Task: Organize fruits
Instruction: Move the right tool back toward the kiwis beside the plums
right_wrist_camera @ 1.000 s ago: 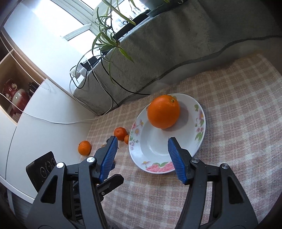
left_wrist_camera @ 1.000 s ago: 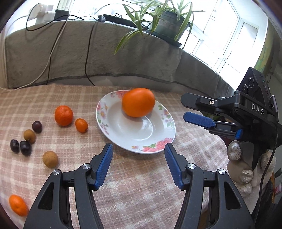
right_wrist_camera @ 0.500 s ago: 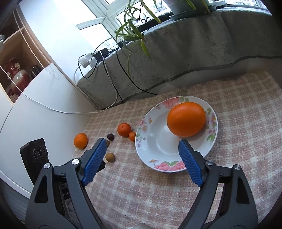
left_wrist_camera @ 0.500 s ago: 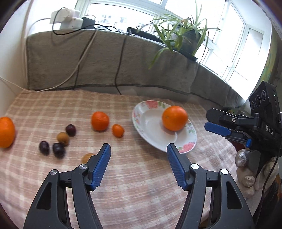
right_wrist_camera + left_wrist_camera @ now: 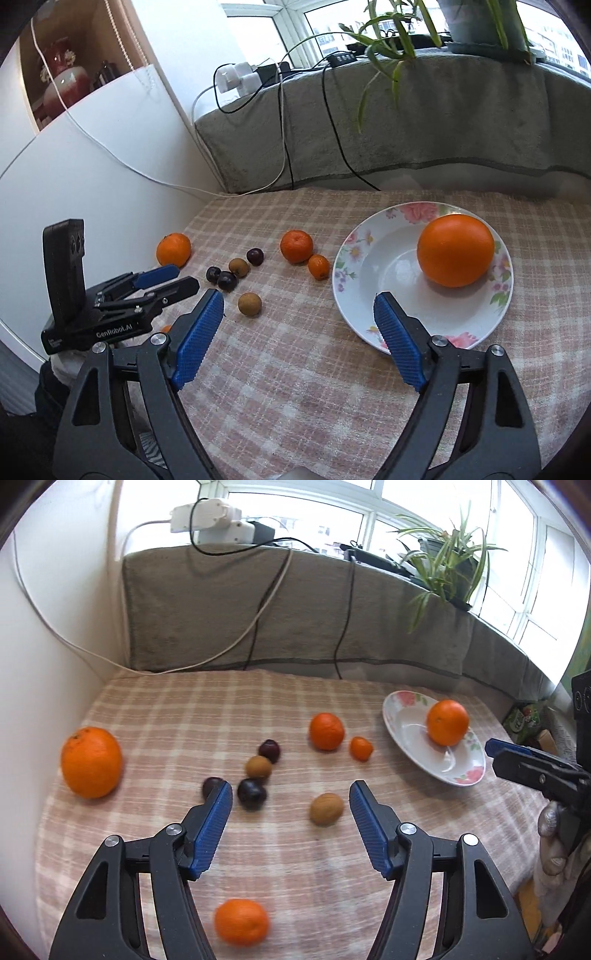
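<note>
A flowered white plate (image 5: 354,254) holds one large orange (image 5: 455,250); both also show in the left wrist view, plate (image 5: 402,716) and orange (image 5: 447,722). Loose on the checked cloth lie a second large orange (image 5: 91,762), a tangerine (image 5: 326,731), a small tangerine (image 5: 361,748), several dark plums (image 5: 251,794), two brown longans (image 5: 326,808) and a near tangerine (image 5: 241,921). My left gripper (image 5: 290,794) is open and empty above the plums and longan. My right gripper (image 5: 298,295) is open and empty, near the plate's front rim.
A grey-draped sill (image 5: 295,602) with cables, a power strip (image 5: 212,520) and a spider plant (image 5: 448,559) borders the back. A white wall (image 5: 48,657) closes the left side. The table edge drops off at the right, with boxes (image 5: 524,720) below.
My left gripper has swung left, away from the plate, and now faces the loose fruit. My right gripper has drawn back and levelled, with the plate farther right in its view.
</note>
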The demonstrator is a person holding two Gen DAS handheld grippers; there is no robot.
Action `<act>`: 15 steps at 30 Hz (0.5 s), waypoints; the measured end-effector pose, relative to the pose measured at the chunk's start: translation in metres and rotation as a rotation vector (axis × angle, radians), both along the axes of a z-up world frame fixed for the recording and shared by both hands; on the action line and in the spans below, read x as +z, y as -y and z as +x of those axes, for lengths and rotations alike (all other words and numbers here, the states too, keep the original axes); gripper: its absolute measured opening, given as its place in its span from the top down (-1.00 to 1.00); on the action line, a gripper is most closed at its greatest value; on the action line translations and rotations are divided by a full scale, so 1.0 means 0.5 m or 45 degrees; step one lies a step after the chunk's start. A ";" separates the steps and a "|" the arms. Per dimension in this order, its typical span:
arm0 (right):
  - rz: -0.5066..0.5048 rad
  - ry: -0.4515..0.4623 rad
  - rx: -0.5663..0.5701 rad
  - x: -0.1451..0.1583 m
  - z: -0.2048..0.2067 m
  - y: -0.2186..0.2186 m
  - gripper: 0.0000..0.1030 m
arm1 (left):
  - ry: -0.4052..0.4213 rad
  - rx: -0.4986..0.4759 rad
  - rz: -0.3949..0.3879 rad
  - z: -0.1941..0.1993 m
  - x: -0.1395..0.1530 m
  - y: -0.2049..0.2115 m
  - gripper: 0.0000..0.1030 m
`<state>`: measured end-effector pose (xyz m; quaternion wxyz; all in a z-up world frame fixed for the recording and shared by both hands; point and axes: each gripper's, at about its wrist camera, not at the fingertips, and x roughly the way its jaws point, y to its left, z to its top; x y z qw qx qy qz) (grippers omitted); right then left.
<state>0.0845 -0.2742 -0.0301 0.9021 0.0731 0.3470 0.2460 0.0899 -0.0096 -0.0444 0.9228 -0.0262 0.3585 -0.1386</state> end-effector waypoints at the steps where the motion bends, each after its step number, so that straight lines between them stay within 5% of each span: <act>1: -0.012 0.002 0.016 -0.002 -0.002 -0.010 -0.67 | -0.002 0.001 0.003 0.002 -0.001 -0.005 -0.28; 15: -0.168 -0.022 0.142 -0.052 0.020 -0.126 -0.60 | -0.126 0.012 -0.054 0.068 -0.039 -0.042 -0.06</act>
